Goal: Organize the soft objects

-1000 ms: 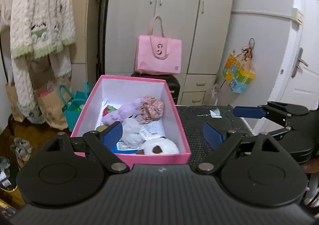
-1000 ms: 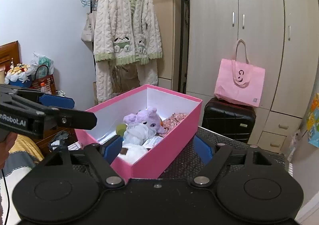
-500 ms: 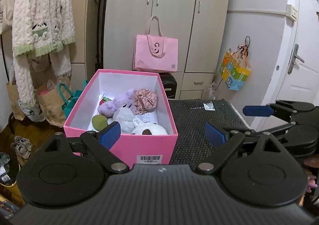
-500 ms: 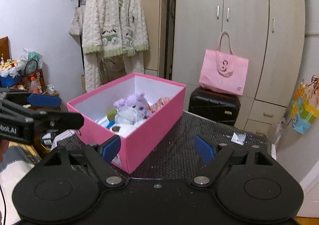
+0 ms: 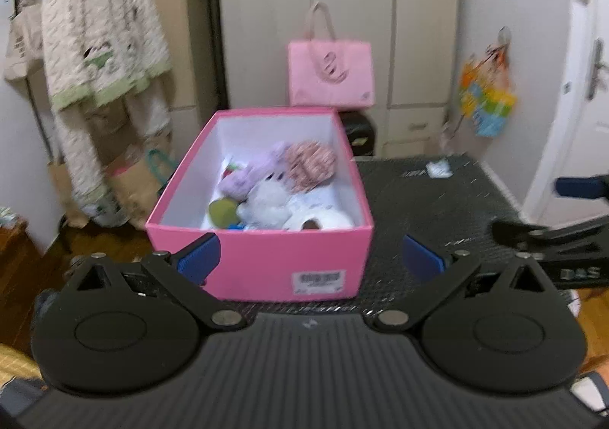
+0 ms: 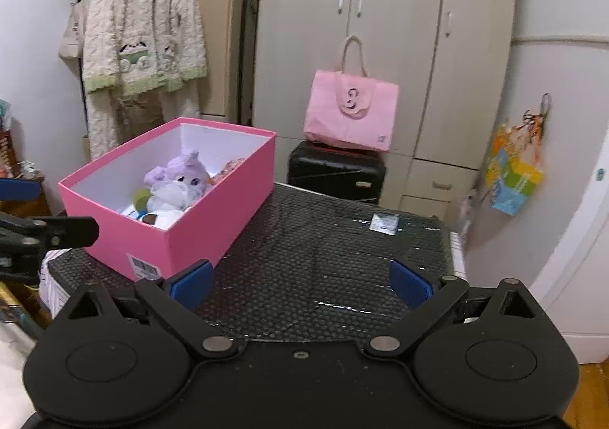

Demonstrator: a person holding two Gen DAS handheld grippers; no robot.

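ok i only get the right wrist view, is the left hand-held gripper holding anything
Observer: No. The left hand-held gripper is open and empty; its jaws have just been opening.
Operator: whats that pink bit behind the purple toy
Observer: A round pink patterned cloth piece, lying in the pink box right beside the purple toy.
Operator: and what is the left one aimed at
Observer: The box's short near wall, the one with the label.
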